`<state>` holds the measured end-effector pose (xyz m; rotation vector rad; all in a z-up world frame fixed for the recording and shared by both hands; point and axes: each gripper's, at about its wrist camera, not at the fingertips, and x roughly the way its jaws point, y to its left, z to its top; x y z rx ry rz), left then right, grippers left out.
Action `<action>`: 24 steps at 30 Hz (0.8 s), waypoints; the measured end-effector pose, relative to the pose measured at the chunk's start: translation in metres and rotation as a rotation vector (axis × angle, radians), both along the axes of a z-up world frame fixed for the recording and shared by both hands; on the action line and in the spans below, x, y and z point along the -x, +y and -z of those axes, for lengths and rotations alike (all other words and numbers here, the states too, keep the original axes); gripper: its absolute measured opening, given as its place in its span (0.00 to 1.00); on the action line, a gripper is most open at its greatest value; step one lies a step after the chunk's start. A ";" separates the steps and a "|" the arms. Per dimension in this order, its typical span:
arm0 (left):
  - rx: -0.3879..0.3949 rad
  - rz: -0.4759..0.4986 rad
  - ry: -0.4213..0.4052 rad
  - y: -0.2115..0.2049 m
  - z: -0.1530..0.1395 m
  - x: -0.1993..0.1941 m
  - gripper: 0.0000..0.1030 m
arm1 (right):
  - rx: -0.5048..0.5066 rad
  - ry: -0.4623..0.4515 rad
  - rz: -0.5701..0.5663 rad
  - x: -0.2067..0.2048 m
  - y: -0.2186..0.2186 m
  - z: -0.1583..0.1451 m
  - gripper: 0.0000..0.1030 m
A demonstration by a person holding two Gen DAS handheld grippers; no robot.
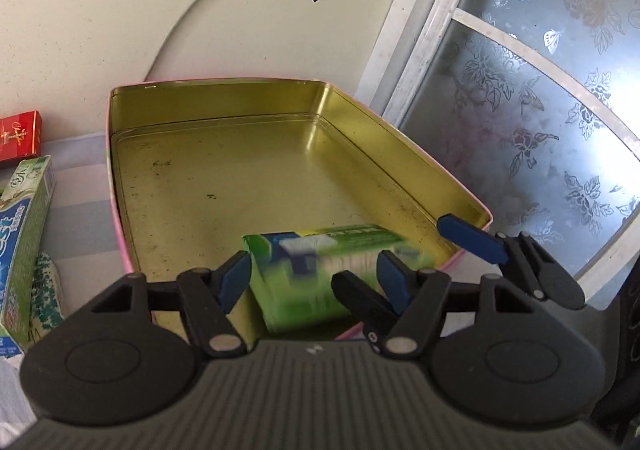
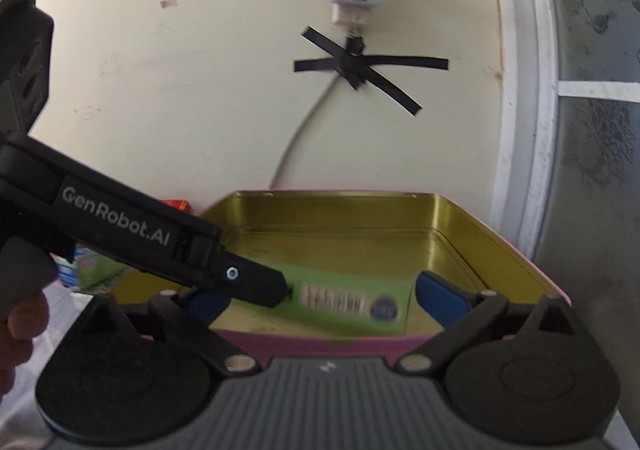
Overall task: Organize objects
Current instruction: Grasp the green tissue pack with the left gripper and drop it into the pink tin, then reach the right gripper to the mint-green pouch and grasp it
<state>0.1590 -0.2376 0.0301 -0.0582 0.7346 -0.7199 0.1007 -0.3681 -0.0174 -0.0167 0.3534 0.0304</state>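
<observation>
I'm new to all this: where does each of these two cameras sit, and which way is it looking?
Left wrist: on the left hand-held gripper, looking down its fingers at the green box between them, over the open tin; the right gripper's fingers cross in at right.
Right wrist: on the right hand-held gripper, jaws wide, facing the tin and wall; the left gripper's body and a hand show at left.
Shared: tin, green box, black tape cross.

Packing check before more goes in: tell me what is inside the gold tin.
Only one green box lies inside the gold tin, at its near end. The left gripper covers the nearest floor strip.
</observation>
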 end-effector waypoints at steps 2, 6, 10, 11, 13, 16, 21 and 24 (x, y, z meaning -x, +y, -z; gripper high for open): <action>0.010 0.003 -0.016 0.008 -0.005 0.004 0.69 | 0.000 -0.003 -0.008 0.002 -0.002 0.001 1.00; 0.049 -0.030 -0.068 0.047 -0.029 0.014 0.69 | 0.036 -0.046 -0.047 0.014 0.000 -0.010 1.00; 0.080 -0.138 -0.150 0.116 -0.048 0.031 0.69 | 0.003 -0.070 -0.095 0.032 -0.006 -0.030 1.00; 0.073 -0.176 -0.171 0.134 -0.049 0.036 0.70 | -0.018 -0.086 -0.099 0.037 -0.008 -0.037 1.00; 0.036 -0.256 -0.197 0.168 -0.043 0.045 0.71 | -0.086 -0.132 -0.104 0.044 -0.012 -0.055 1.00; -0.029 -0.370 -0.185 0.212 -0.022 0.053 0.75 | -0.213 -0.205 -0.099 0.048 -0.014 -0.087 0.97; -0.150 -0.561 -0.135 0.273 0.030 0.057 0.75 | -0.386 -0.202 -0.162 0.037 0.011 -0.108 0.62; -0.142 -0.643 -0.082 0.301 0.053 0.055 0.75 | -0.387 -0.122 -0.222 0.025 0.048 -0.096 0.41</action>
